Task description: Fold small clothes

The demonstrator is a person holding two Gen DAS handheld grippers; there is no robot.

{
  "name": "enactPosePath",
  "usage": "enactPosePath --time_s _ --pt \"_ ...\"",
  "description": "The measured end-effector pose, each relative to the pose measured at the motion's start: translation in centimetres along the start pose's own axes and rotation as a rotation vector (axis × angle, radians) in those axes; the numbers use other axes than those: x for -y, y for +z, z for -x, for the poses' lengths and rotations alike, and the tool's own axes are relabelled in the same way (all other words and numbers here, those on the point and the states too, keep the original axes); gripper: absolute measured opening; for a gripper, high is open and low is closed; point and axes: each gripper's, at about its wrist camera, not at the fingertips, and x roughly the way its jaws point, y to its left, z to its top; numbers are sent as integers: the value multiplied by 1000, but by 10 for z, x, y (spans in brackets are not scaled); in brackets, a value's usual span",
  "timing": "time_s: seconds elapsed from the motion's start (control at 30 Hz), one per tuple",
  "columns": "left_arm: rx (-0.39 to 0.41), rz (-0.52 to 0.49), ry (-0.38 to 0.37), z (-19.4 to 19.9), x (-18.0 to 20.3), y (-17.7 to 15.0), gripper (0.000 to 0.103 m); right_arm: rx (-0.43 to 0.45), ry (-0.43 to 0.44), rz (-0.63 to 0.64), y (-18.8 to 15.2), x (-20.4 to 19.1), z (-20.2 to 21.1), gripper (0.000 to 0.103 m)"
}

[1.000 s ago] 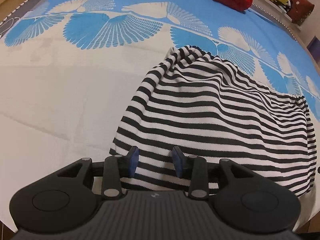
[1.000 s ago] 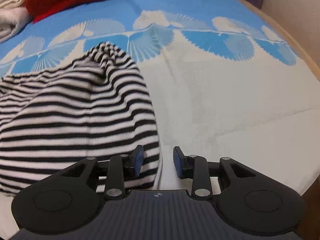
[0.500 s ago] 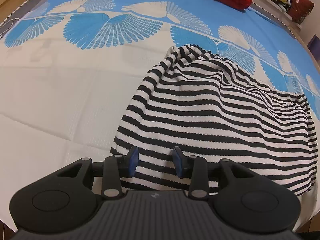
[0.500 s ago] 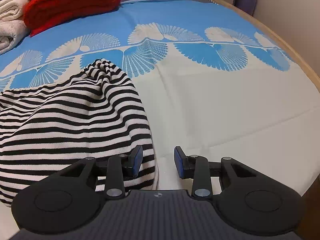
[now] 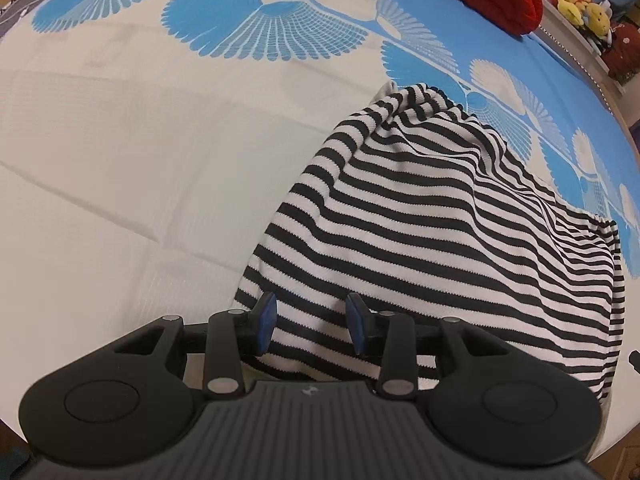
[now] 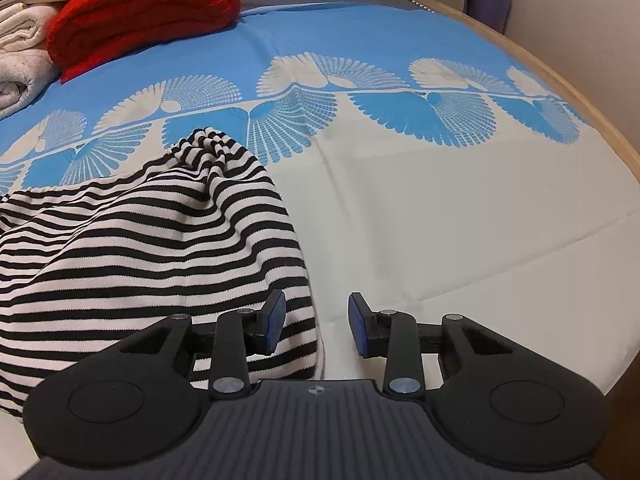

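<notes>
I've got the left gripper (image 5: 310,322) spread wide over the near hem of the black-and-white striped knit garment (image 5: 432,236), gripping nothing; the right gripper (image 6: 316,322), equally wide (and empty), straddles its side edge (image 6: 308,272), likely so both corners can be pinched together.

Pretty clearly a bedroom at home: a bed (image 6: 460,208) with a blue and white fan-print cover, a folded red blanket (image 6: 140,12) and white towels (image 6: 20,60) piled at the far end, plus yellow plush toys (image 5: 580,4) on a ledge beside it.
</notes>
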Motion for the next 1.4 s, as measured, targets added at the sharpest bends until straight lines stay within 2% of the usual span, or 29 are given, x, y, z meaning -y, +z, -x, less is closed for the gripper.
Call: enactPosePath --time_s 0.27,0.33,0.47,0.63,0.73,0.93,1.0,1.13,1.2,1.27,1.33,1.4 --pt "-28 50 -14 -3 -9 0 44 2 4 -4 0 1 0 36" --pt "-55 103 -34 -6 -18 0 49 3 4 -4 1 2 0 36" --pt "-128 252 -100 -12 -49 -2 49 6 5 -3 2 2 -1 36" --pt "-162 357 -113 -12 -85 -1 51 19 19 -14 3 0 3 36" --pt "-171 420 -151 -13 -101 -1 51 32 34 -20 4 0 5 36" --pt "-186 427 -169 -18 -92 -1 56 46 65 -61 8 6 8 36" --pt "-177 398 -141 -18 -81 -3 60 46 69 -66 8 8 9 36" --pt "-143 363 -69 -18 -60 -5 60 40 66 -61 7 9 8 36" --pt "-130 323 -59 -19 -48 -6 57 30 55 -55 7 9 6 36" --pt "-128 260 -63 -21 -32 -6 42 20 48 -52 6 7 3 36" --pt "-123 214 -68 -21 -22 -7 21 15 40 -45 6 5 2 36" --pt "-115 183 -77 -22 -17 -5 14 16 35 -35 5 -1 2 36"
